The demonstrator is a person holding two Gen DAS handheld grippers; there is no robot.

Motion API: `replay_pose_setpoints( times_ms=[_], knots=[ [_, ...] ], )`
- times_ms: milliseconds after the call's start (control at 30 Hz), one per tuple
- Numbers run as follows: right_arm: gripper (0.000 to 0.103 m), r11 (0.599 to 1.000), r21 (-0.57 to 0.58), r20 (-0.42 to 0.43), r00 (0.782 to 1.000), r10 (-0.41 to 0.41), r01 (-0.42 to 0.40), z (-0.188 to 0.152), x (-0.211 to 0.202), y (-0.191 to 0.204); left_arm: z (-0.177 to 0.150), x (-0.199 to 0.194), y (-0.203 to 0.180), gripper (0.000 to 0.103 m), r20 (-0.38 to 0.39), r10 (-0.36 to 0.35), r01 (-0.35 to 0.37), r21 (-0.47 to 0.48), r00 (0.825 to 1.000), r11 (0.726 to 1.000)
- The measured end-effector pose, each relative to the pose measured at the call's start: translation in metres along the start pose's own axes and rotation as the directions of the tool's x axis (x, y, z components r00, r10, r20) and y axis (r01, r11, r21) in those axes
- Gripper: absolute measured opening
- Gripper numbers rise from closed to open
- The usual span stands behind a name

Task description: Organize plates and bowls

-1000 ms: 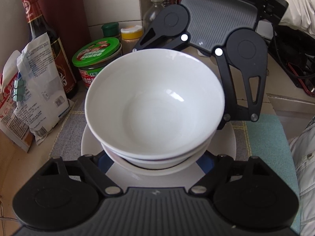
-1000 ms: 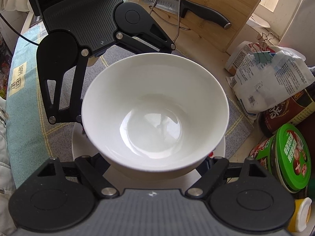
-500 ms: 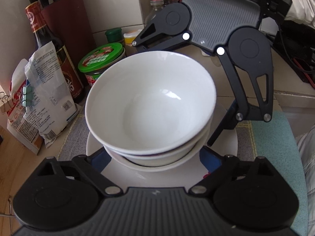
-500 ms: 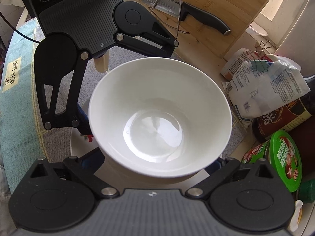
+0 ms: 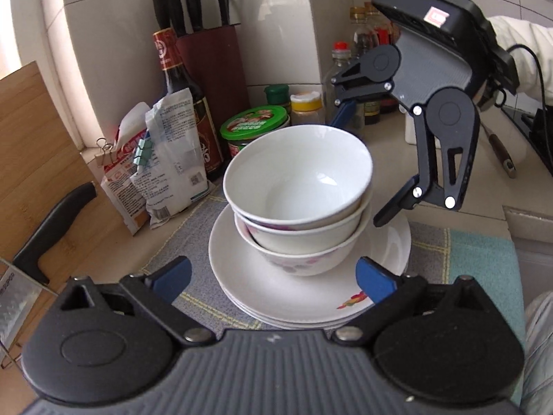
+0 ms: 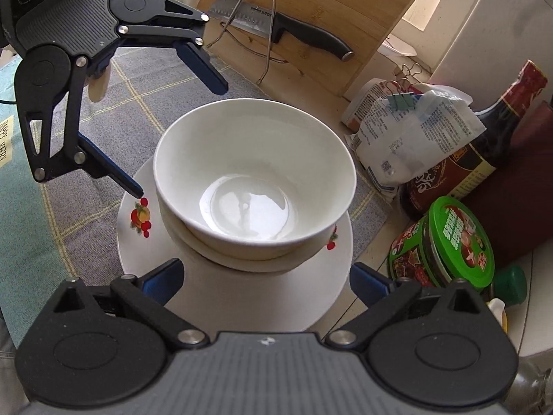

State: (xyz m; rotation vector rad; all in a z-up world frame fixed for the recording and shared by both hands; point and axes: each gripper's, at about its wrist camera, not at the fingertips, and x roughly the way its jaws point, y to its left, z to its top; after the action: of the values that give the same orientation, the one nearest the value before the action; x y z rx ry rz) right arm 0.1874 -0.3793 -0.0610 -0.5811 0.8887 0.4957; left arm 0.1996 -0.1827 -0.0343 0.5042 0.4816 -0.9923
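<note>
Three nested bowls stand on a stack of white plates (image 5: 238,269). The top bowl (image 5: 297,173) is plain white and the lowest has a flower print. My left gripper (image 5: 273,280) hovers over the plates' near rim with its jaws opening; its blue pads touch nothing. Across the stack, my right gripper (image 5: 363,166) hangs wide open, one finger beside the bowls and one behind them. In the right wrist view the top bowl (image 6: 255,180) sits on the plates (image 6: 145,263). My right gripper (image 6: 266,278) is open and short of the bowls. The left gripper (image 6: 179,141) is spread at the upper left.
A grey and teal checked mat (image 5: 200,228) lies under the plates. Behind it stand a green-lidded jar (image 5: 255,124), a dark sauce bottle (image 5: 179,86), clipped bags (image 5: 166,159) and a knife block (image 5: 211,69). A cutting board with a knife (image 6: 304,34) leans nearby.
Both grippers have drawn back and up from the bowl stack, and their jaws have spread wide. The top bowl stays nested on the stack.
</note>
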Motion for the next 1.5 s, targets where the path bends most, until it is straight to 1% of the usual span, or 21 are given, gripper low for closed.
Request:
replay_pose_setpoints(
  times_ms=[100, 167, 233, 267, 333, 367, 400, 433, 467, 533, 567, 600, 667, 700, 767, 833, 967, 1067, 1200, 1300, 1500],
  knots=[
    [0.103, 0.995, 0.071, -0.005, 0.997, -0.072, 0.072, -0.004, -0.009, 0.01, -0.006, -0.013, -0.005, 0.101, 0.047, 0.044, -0.041, -0.055, 0.998, 0.998],
    [0.103, 0.983, 0.148, 0.007, 0.994, -0.108, 0.105, -0.004, -0.016, 0.015, -0.009, -0.019, -0.009, 0.101, 0.061, 0.049, -0.044, -0.084, 0.997, 0.995],
    [0.103, 0.96, 0.244, 0.021, 0.989, -0.146, 0.137, -0.004, -0.022, 0.021, -0.01, -0.026, -0.012, 0.101, 0.072, 0.089, -0.079, -0.127, 0.993, 0.989],
    [0.103, 0.937, 0.314, 0.018, 0.986, -0.167, 0.153, -0.004, -0.024, 0.024, -0.01, -0.029, -0.014, 0.101, 0.066, 0.126, -0.115, -0.158, 0.99, 0.981],
    [0.103, 0.886, 0.426, 0.011, 0.979, -0.204, 0.18, -0.006, -0.029, 0.035, -0.01, -0.039, -0.015, 0.101, 0.071, 0.18, -0.159, -0.232, 0.981, 0.96],
    [0.103, 0.852, 0.484, 0.003, 0.974, -0.228, 0.198, -0.006, -0.031, 0.043, -0.01, -0.043, -0.015, 0.101, 0.051, 0.209, -0.187, -0.281, 0.977, 0.941],
    [0.103, 0.82, 0.53, -0.012, 0.968, -0.249, 0.217, -0.007, -0.033, 0.051, -0.01, -0.046, -0.014, 0.101, 0.018, 0.238, -0.219, -0.324, 0.971, 0.92],
    [0.103, 0.778, 0.58, -0.034, 0.961, -0.275, 0.243, -0.008, -0.036, 0.061, -0.01, -0.047, -0.013, 0.101, -0.019, 0.257, -0.247, -0.351, 0.966, 0.903],
    [0.103, 0.739, 0.62, -0.056, 0.954, -0.294, 0.264, -0.009, -0.039, 0.069, -0.011, -0.048, -0.012, 0.101, -0.071, 0.28, -0.285, -0.374, 0.957, 0.882],
    [0.103, 0.655, 0.695, -0.107, 0.944, -0.311, 0.295, -0.011, -0.042, 0.084, -0.015, -0.052, -0.013, 0.101, -0.13, 0.297, -0.324, -0.404, 0.946, 0.855],
    [0.103, 0.595, 0.739, -0.141, 0.936, -0.322, 0.316, -0.013, -0.045, 0.093, -0.018, -0.058, -0.014, 0.101, -0.142, 0.293, -0.326, -0.416, 0.945, 0.849],
    [0.103, 0.547, 0.772, -0.161, 0.932, -0.325, 0.324, -0.014, -0.047, 0.102, -0.02, -0.064, -0.017, 0.101, -0.146, 0.288, -0.322, -0.42, 0.947, 0.849],
    [0.103, 0.493, 0.804, -0.177, 0.926, -0.335, 0.332, -0.012, -0.054, 0.117, -0.021, -0.074, -0.021, 0.101, -0.155, 0.29, -0.329, -0.416, 0.944, 0.848],
    [0.103, 0.479, 0.809, -0.183, 0.92, -0.346, 0.341, -0.009, -0.058, 0.125, -0.021, -0.078, -0.022, 0.101, -0.159, 0.293, -0.333, -0.413, 0.943, 0.848],
    [0.103, 0.457, 0.811, -0.198, 0.907, -0.372, 0.365, -0.002, -0.067, 0.141, -0.02, -0.088, -0.025, 0.101, -0.161, 0.297, -0.338, -0.417, 0.941, 0.844],
    [0.103, 0.436, 0.819, -0.201, 0.898, -0.392, 0.374, 0.003, -0.078, 0.153, -0.021, -0.098, -0.026, 0.102, -0.15, 0.288, -0.325, -0.428, 0.946, 0.843],
    [0.103, 0.397, 0.839, -0.196, 0.886, -0.42, 0.373, 0.012, -0.096, 0.164, -0.018, -0.115, -0.028, 0.102, -0.131, 0.276, -0.305, -0.436, 0.952, 0.847],
    [0.103, 0.373, 0.851, -0.186, 0.877, -0.443, 0.369, 0.016, -0.107, 0.168, -0.015, -0.125, -0.028, 0.102, -0.115, 0.286, -0.307, -0.429, 0.951, 0.85],
    [0.103, 0.366, 0.855, -0.176, 0.869, -0.462, 0.368, 0.023, -0.115, 0.173, -0.013, -0.135, -0.027, 0.102, -0.101, 0.304, -0.318, -0.428, 0.947, 0.846],
    [0.103, 0.368, 0.856, -0.17, 0.869, -0.465, 0.364, 0.027, -0.115, 0.175, -0.013, -0.14, -0.024, 0.102, -0.1, 0.315, -0.326, -0.432, 0.944, 0.841],
    [0.103, 0.376, 0.851, -0.168, 0.868, -0.468, 0.367, 0.032, -0.115, 0.176, -0.014, -0.142, -0.022, 0.102, -0.109, 0.314, -0.329, -0.445, 0.943, 0.833]
  ],
)
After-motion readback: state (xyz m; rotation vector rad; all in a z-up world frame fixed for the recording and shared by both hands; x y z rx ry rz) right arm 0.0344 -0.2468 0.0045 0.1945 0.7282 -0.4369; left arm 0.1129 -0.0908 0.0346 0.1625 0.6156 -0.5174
